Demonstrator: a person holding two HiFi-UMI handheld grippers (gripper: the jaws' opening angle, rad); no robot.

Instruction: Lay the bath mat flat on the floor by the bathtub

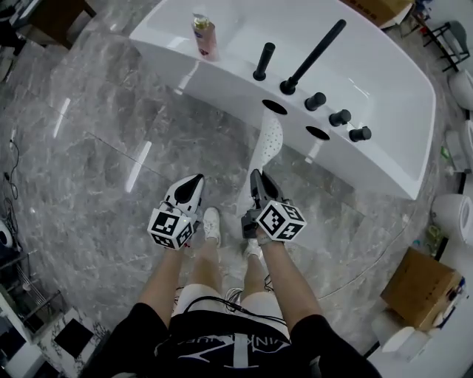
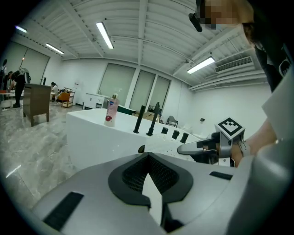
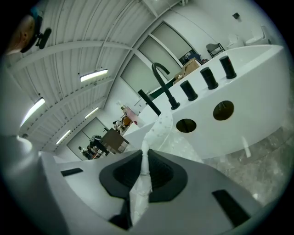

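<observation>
Though head view obscures it | right gripper (image 3: 144, 151) pinches bath mat (image 3: 166, 127) edge

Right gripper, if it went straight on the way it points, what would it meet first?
Shut on the white perforated bath mat, the right gripper points at the white bathtub. Beyond the mat it holds, it would probably meet the tub's outer side wall first, though depth is unclear.

The floor (image 1: 96, 148) is grey, shiny stone with pale streaks. A big white bathtub (image 1: 384, 96) stands on it. The person's white shoes (image 1: 212, 224) stand on the floor just beside the tub. A brown cardboard box (image 1: 421, 284) sits off to the right, and a brown cabinet (image 1: 63, 15) stands far away.
</observation>
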